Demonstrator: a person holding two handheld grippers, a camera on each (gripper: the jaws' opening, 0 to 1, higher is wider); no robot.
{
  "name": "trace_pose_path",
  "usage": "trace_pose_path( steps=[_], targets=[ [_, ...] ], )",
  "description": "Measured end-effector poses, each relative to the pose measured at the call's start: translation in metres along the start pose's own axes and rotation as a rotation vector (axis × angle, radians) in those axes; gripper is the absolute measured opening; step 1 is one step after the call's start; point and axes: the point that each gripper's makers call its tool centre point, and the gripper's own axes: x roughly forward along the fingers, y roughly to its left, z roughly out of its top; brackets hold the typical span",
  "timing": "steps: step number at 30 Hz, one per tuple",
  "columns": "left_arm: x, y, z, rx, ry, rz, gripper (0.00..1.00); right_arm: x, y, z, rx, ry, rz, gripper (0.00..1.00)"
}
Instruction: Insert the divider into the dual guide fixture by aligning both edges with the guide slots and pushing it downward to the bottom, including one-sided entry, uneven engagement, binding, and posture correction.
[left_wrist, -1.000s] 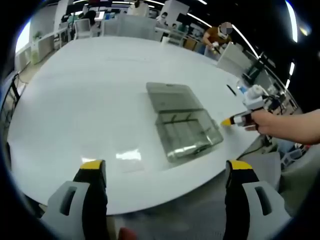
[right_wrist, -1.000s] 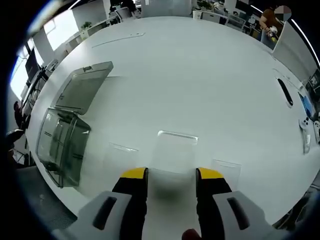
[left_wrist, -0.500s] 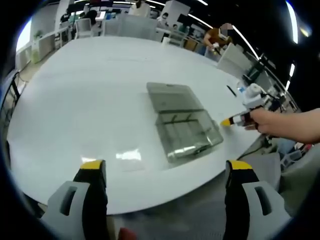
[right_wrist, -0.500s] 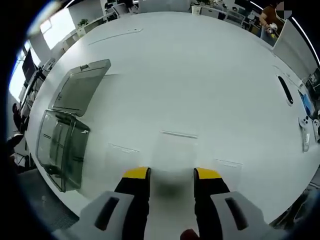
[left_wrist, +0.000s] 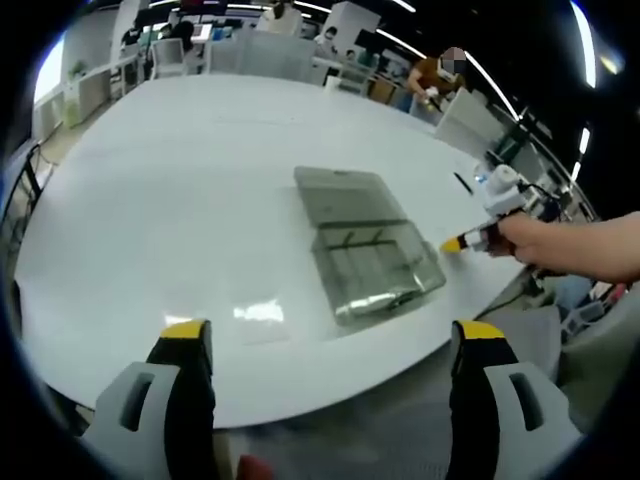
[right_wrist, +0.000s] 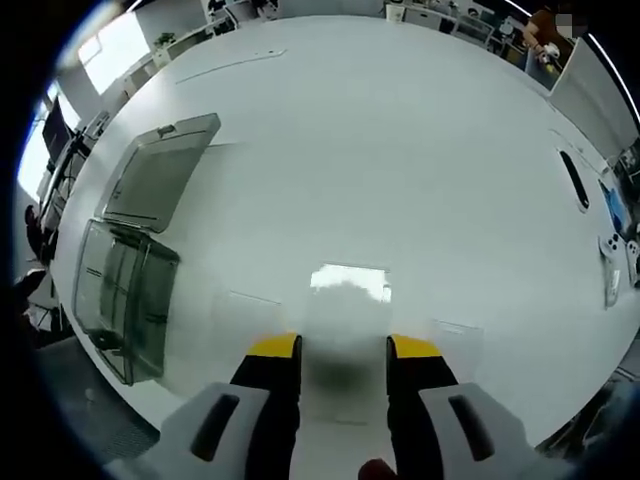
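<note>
Counter (right_wrist: 420, 150) is white and carries a clear fixture box (left_wrist: 372, 262) with its lid open, near the front edge. Right gripper (right_wrist: 343, 349) holds a clear divider (right_wrist: 345, 310) between narrow jaws. Left gripper (left_wrist: 330, 335) is wide apart, holding nothing.

Table (left_wrist: 150, 180) & clear box (left_wrist: 365, 250) were viewed from above by both cams, from opposite sides; right cam nearer.

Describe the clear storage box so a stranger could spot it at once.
Start from the big white table and go to its near-left edge in the right gripper view. The transparent box sits there with its lid flung open flat behind it. It stands tall, unlike the flat clear panels lying nearby.
</note>
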Motion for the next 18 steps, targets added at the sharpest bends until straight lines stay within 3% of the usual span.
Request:
trace_pose_path(
  steps=[18],
  targets=[
    [0.0005,-0.0071,-0.0027,0.015,0.01,-0.02,0.97,-0.0007,-0.0019,0.0024,-0.06,-0.004,0.019,0.27]
  ],
)
